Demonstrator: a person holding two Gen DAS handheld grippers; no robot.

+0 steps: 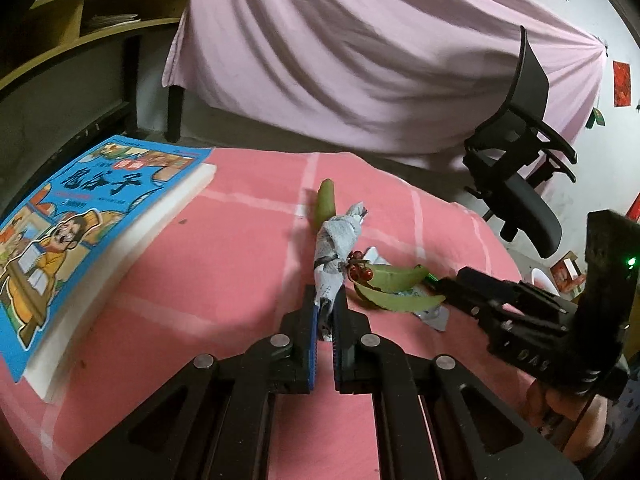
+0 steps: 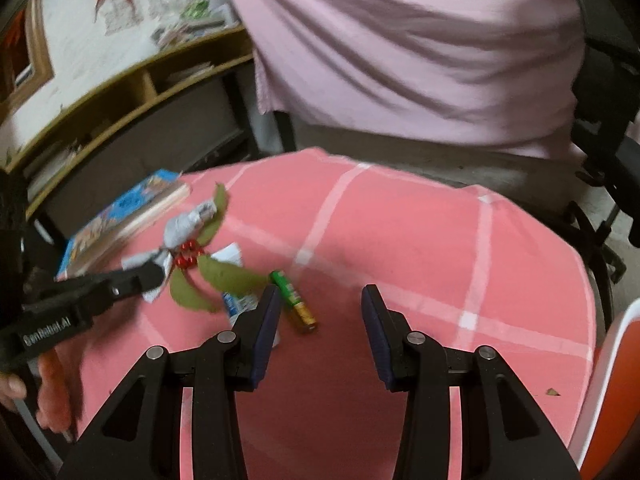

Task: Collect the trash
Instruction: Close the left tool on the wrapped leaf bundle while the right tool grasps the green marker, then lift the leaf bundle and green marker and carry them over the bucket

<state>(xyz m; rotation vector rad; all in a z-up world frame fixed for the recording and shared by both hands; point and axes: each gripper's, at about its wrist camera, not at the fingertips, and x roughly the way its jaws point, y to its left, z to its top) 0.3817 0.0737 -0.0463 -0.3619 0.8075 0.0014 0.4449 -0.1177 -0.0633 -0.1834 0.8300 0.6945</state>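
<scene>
On a pink checked cloth [image 1: 224,248], the left gripper [image 1: 327,312] has its pads pinched on the near tail of a twisted grey paper wad [image 1: 336,240], which runs almost straight ahead from the jaws, its long axis in line with the fingers and its far tip pointing away toward a small green pod [image 1: 325,200] lying just beyond. A cluster of red berries [image 1: 359,269] and two green leaves [image 1: 394,286] lie just to the right of the wad's waist, touching or nearly touching it; whether they are tied to it cannot be told. The right gripper [image 2: 320,300] hangs with its jaws spread and nothing between them, a green-and-gold battery [image 2: 295,302] lying just ahead of its left finger, long axis slanting from far-left to near-right, and a scrap of blue-printed wrapper [image 2: 240,305] beside that finger. The risk, by the look of it, lies in the grip: the pads hold only the thin end of the wad, so a lift could let the heavier far end droop, twist free or unravel, and could drag berries and leaves across the cloth. The two tools work close together, and a reach for the battery could bump the left one. A blue book [image 1: 80,232] lies well to the left.
</scene>
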